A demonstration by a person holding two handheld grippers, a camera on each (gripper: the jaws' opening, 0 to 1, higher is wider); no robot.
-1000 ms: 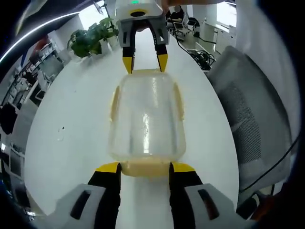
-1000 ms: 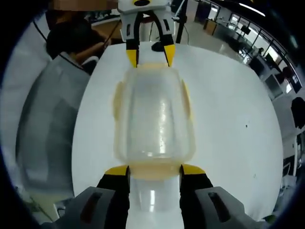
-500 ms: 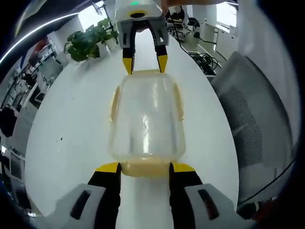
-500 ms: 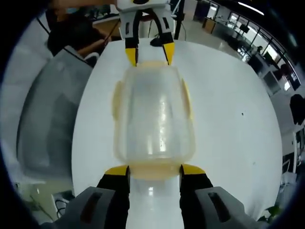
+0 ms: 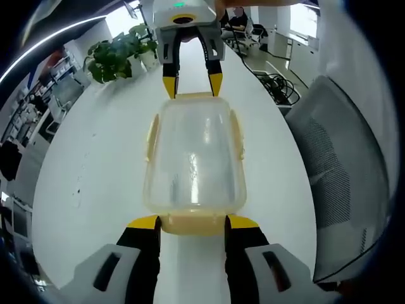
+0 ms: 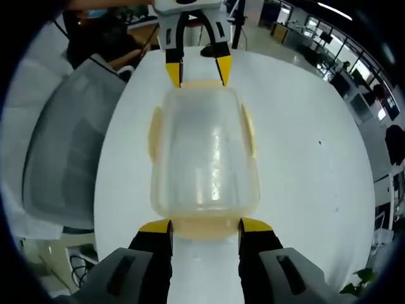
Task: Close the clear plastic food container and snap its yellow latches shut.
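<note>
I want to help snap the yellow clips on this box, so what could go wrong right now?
The container is held only by its two short ends, between the left gripper and the right gripper. If one lets go or squeezes unevenly, it could slide on the smooth white table. The long-side latches might not be fully snapped; that is hard to tell here, so the lid could pop loose.

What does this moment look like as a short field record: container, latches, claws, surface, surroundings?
container: clear plastic food container, lid on, lying on the table
latches: yellow latches along both long sides; end latch between the left claw's tips
left claw: open, at the near end
right claw: open, at the opposite end
surface: white table
surroundings: grey mesh chair, potted plant
</note>
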